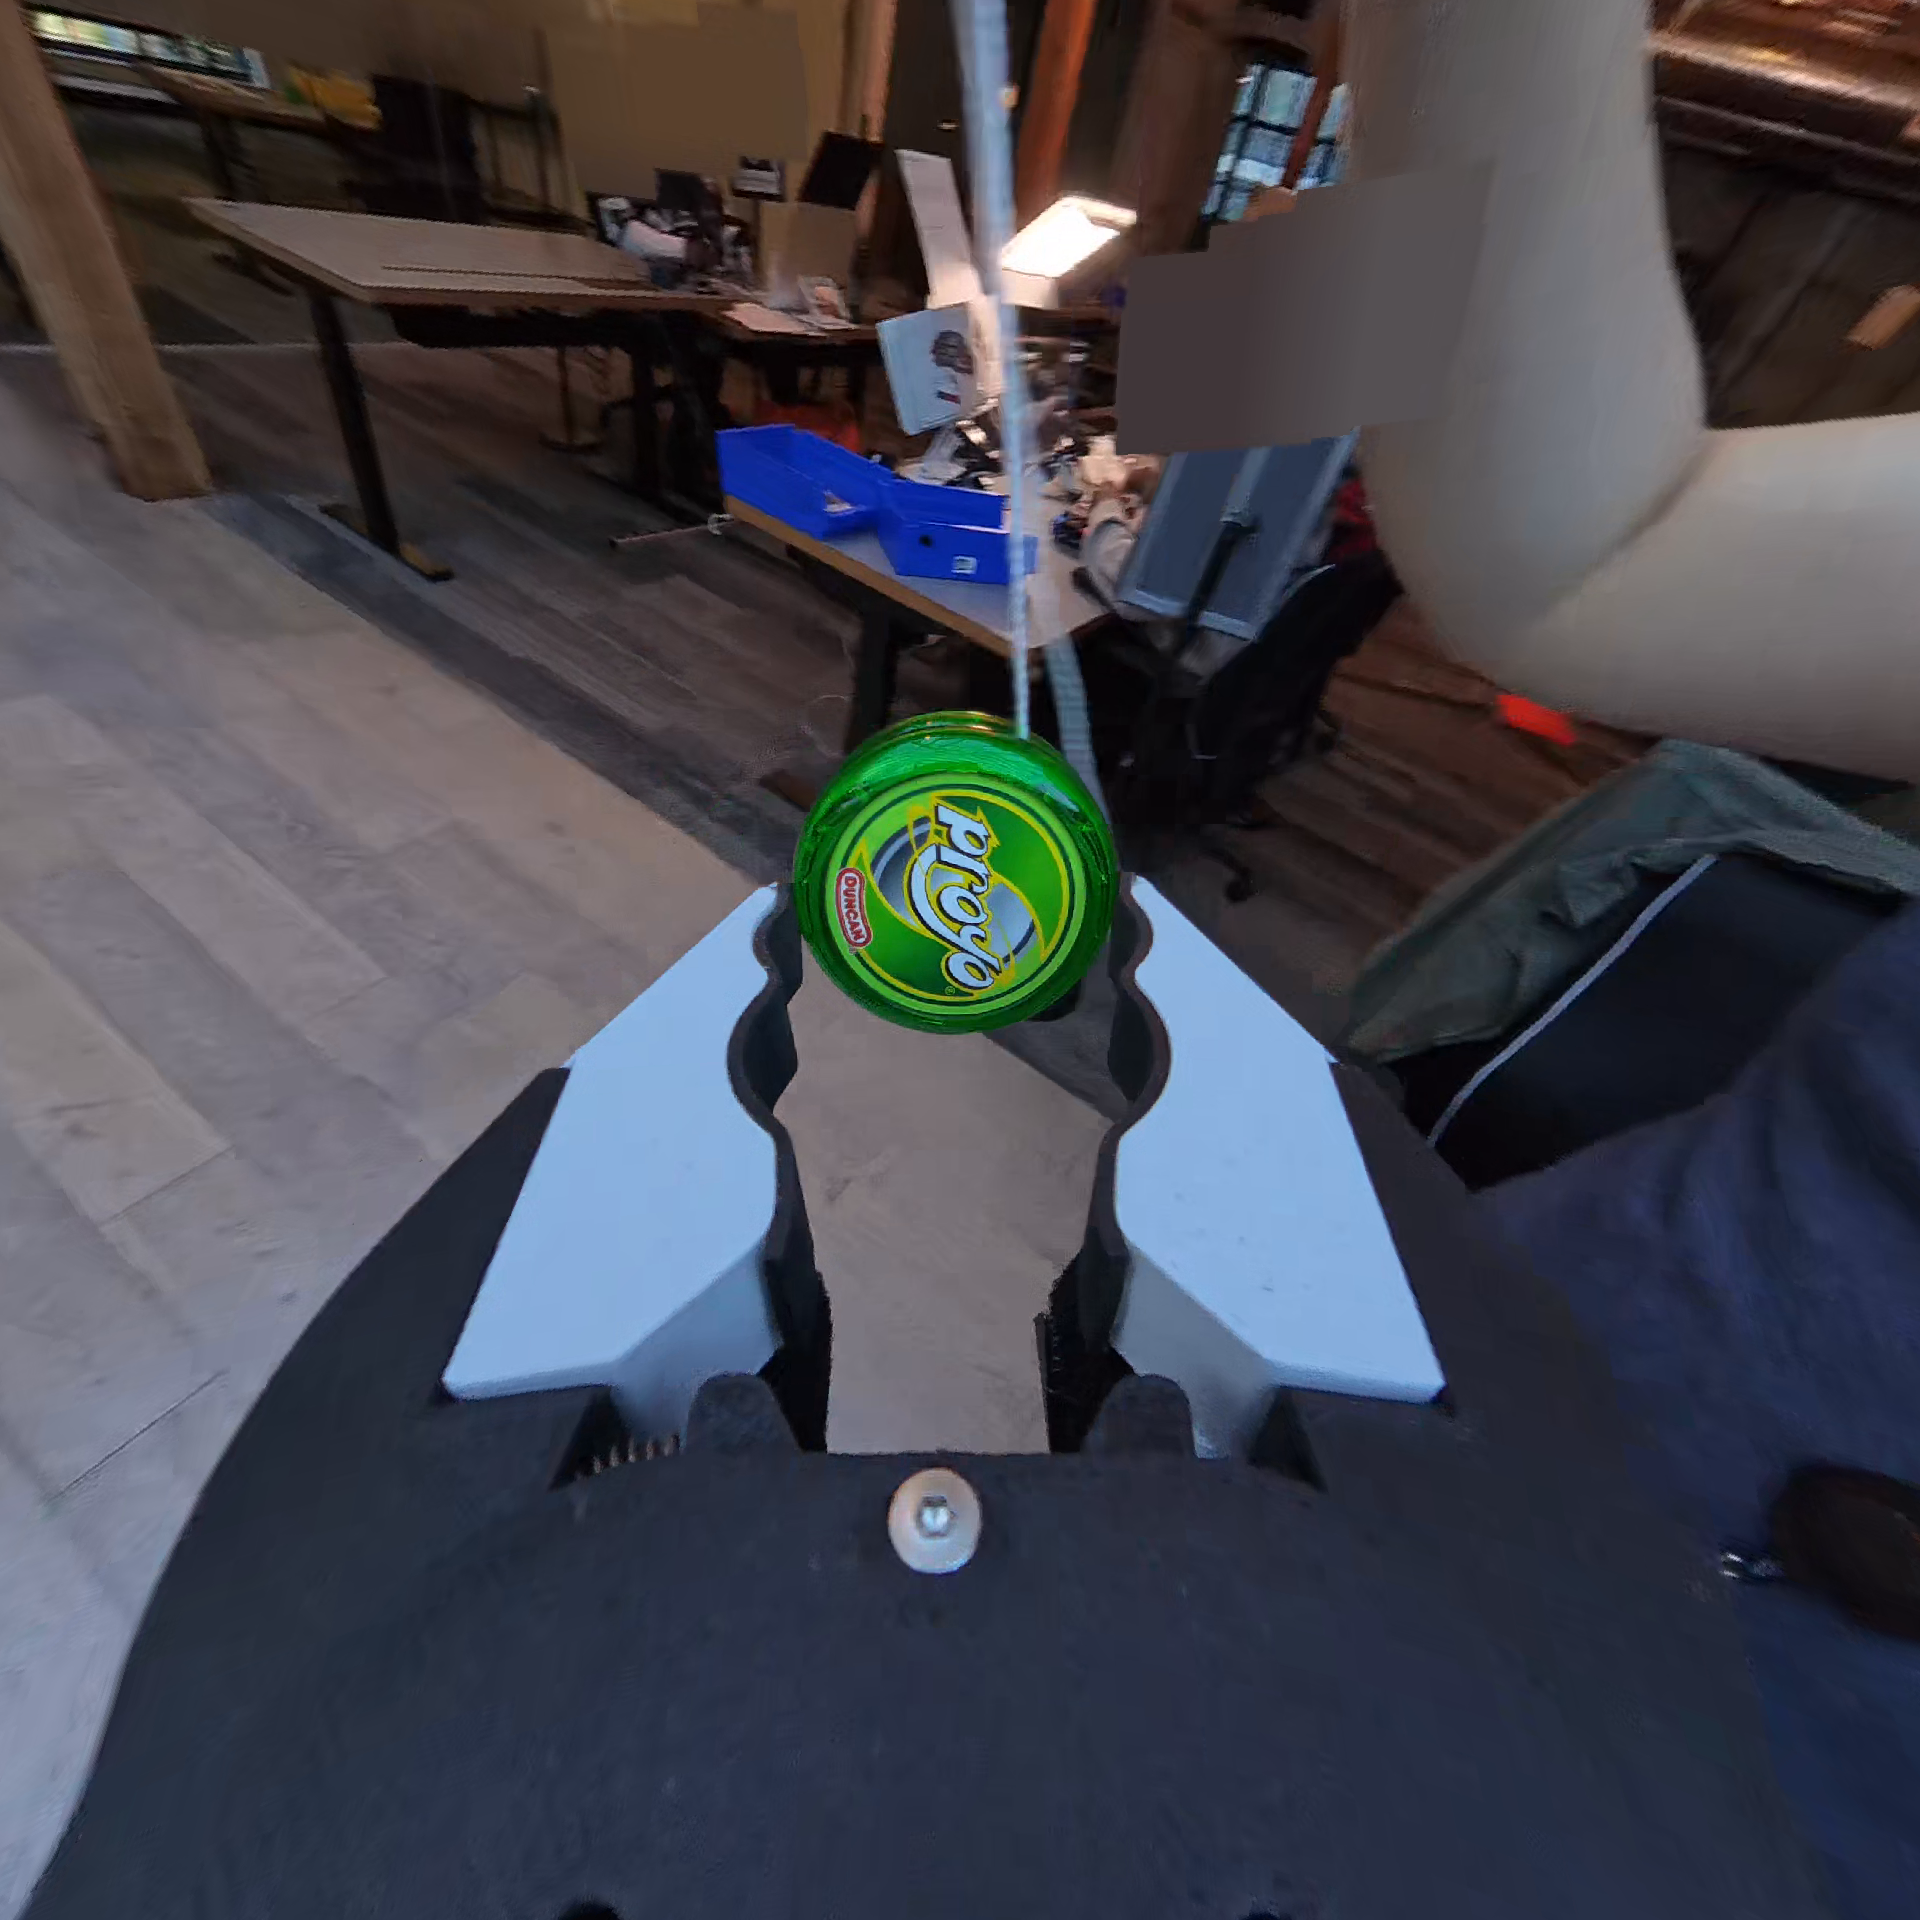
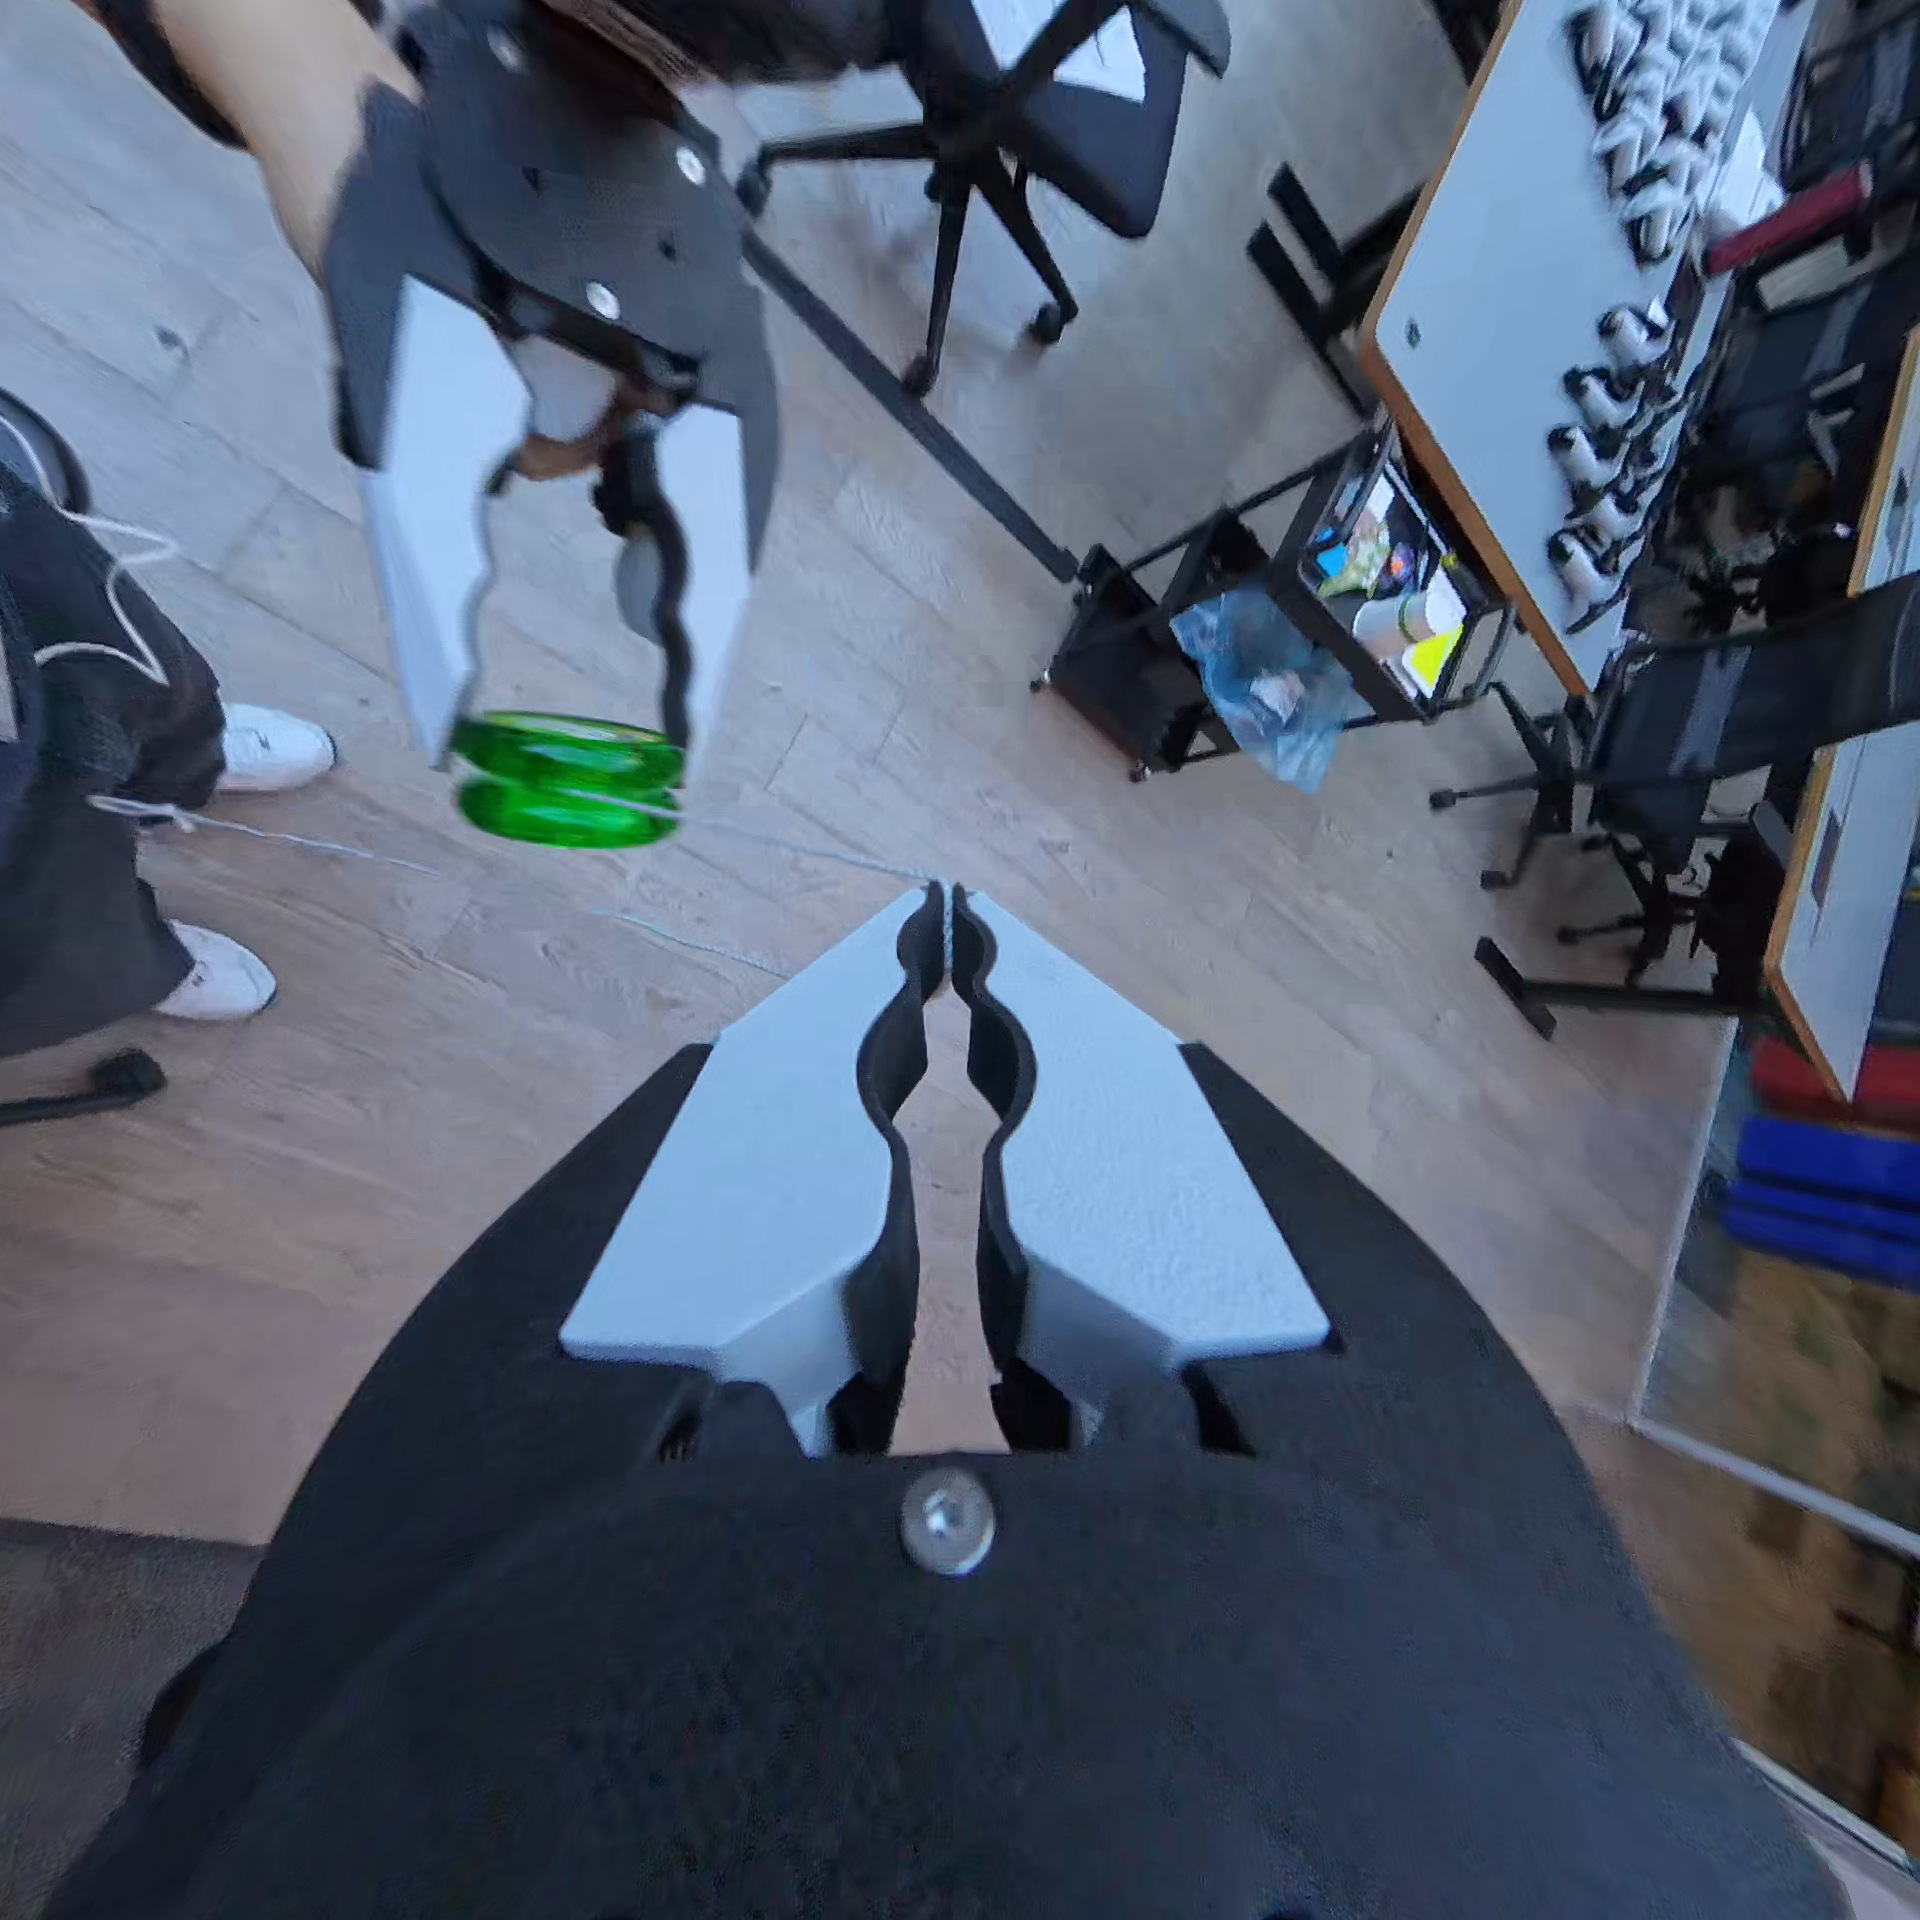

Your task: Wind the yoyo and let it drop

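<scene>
A green yoyo (image 1: 956,873) sits between the tips of my left gripper (image 1: 956,914), its printed face toward the camera. The left gripper is shut on it. A white string (image 1: 1003,364) runs from the yoyo's groove straight up and out of the left wrist view. In the right wrist view the left gripper (image 2: 566,743) hangs at the upper left, holding the yoyo (image 2: 566,779) edge-on above the floor. The string (image 2: 810,850) runs from the yoyo's groove to my right gripper (image 2: 948,899), which is shut on it at the fingertips.
Wooden floor lies below. A person's legs and white shoes (image 2: 275,748) stand at the left. An office chair (image 2: 1039,125), a black cart (image 2: 1351,592) and white tables (image 2: 1507,312) are to the right. Blue bins (image 1: 831,478) sit on a far table. A cream sleeve (image 1: 1558,416) is at the upper right. Left tips to right tips: about 12 cm.
</scene>
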Demonstrator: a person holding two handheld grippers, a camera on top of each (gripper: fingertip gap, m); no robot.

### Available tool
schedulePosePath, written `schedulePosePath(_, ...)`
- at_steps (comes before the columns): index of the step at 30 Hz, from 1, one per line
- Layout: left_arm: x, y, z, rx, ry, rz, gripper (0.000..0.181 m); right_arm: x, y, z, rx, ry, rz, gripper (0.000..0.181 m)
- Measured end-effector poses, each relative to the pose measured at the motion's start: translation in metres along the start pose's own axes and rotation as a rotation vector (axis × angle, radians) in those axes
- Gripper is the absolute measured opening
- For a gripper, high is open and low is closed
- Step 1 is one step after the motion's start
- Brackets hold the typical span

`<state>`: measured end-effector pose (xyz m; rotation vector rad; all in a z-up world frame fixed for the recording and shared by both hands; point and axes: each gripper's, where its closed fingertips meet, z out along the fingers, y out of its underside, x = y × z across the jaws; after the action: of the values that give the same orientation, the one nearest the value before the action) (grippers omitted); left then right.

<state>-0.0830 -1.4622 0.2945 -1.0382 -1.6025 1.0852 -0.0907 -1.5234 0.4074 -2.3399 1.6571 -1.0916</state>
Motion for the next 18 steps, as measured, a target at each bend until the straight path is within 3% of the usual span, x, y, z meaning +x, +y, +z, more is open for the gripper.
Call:
schedulePosePath(4,0.055,-0.033,-0.003,0.192,0.248,-0.086,0.059,0.004,0.040,0.033,-0.142,-0.092,0.044,0.000)
schedulePosePath(8,0.063,-0.089,-0.035,0.441,0.321,-0.145,0.059,-0.053,0.060,0.083,-0.118,-0.296,0.063,0.000)
schedulePosePath(11,0.036,-0.117,-0.061,0.564,0.247,-0.189,0.059,-0.115,0.037,0.102,0.066,-0.475,0.058,0.000)
schedulePosePath(13,0.006,-0.119,-0.071,0.564,0.104,-0.169,0.059,-0.141,0.014,0.101,0.222,-0.535,0.085,0.000)
schedulePosePath(15,-0.024,-0.110,-0.076,0.520,-0.044,-0.121,0.058,-0.150,-0.013,0.085,0.390,-0.543,0.109,0.000)
schedulePosePath(18,-0.057,-0.084,-0.076,0.390,-0.216,-0.052,0.058,-0.136,-0.040,0.046,0.546,-0.442,0.106,0.000)
